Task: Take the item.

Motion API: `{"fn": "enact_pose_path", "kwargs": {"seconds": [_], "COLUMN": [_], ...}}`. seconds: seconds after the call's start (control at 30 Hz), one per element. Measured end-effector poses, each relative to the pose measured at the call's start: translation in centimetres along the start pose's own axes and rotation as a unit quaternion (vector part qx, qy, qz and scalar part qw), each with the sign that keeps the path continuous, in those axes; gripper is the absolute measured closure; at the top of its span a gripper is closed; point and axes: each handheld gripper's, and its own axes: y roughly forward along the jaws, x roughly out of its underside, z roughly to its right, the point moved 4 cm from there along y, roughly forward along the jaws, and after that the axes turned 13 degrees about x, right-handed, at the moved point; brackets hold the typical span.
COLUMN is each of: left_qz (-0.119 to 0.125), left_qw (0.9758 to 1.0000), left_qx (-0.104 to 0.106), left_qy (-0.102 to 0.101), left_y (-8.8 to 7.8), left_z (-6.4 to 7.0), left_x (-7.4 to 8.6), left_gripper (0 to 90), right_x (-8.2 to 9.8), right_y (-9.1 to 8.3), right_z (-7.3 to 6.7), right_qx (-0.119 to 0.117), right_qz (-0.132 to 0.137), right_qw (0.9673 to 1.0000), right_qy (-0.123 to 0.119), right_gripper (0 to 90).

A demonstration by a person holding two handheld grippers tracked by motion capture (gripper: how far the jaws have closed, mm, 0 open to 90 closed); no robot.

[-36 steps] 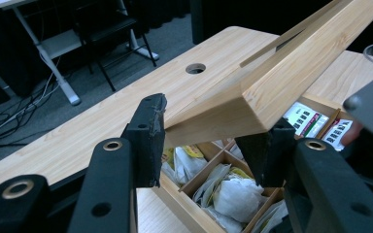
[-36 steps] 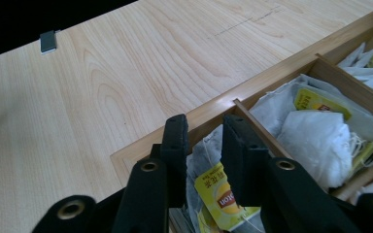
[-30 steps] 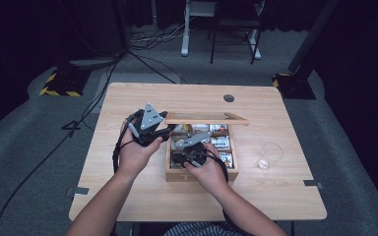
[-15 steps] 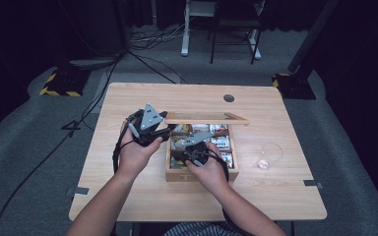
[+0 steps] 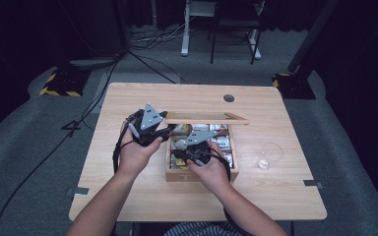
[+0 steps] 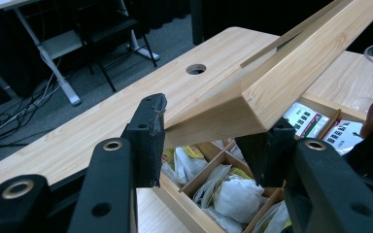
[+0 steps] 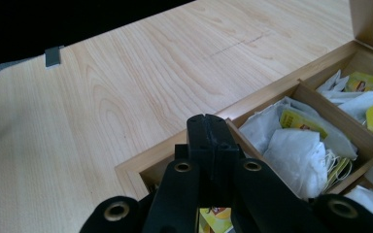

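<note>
A wooden tea box (image 5: 199, 175) stands mid-table, with white and yellow tea bags (image 7: 296, 145) in its compartments. Its lid (image 5: 206, 117) is raised above the back of the box. My left gripper (image 5: 166, 125) is shut on the lid's left corner. In the left gripper view both black jaws press the sides of the lid (image 6: 272, 82), and tea bags (image 6: 228, 187) lie below my left gripper (image 6: 209, 136). My right gripper (image 5: 181, 155) hovers over the box's front left compartment. There my right gripper (image 7: 209, 126) is shut, with nothing visible between its fingers.
An empty clear glass (image 5: 268, 155) stands right of the box. The tabletop has a round cable hole (image 5: 229, 98) at the back and grey tape marks (image 5: 80, 191) at its front edges. Chairs and desk legs stand on the floor beyond the table.
</note>
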Motion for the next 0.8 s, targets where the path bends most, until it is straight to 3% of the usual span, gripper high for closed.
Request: {"fn": "enact_pose_path", "kwargs": {"seconds": [0.8], "left_qz": [0.001], "left_qw": [1.0], "left_qx": [0.001], "left_qy": [-0.002], "left_y": [0.01], "left_z": [-0.01], "left_x": [-0.02], "left_gripper": [54.3], "right_x": [0.19], "right_y": [0.56], "right_z": [0.3], "right_qx": [-0.002], "right_qz": [-0.008], "right_qw": [1.0], "right_qy": [0.004], "right_gripper": [90.0]}}
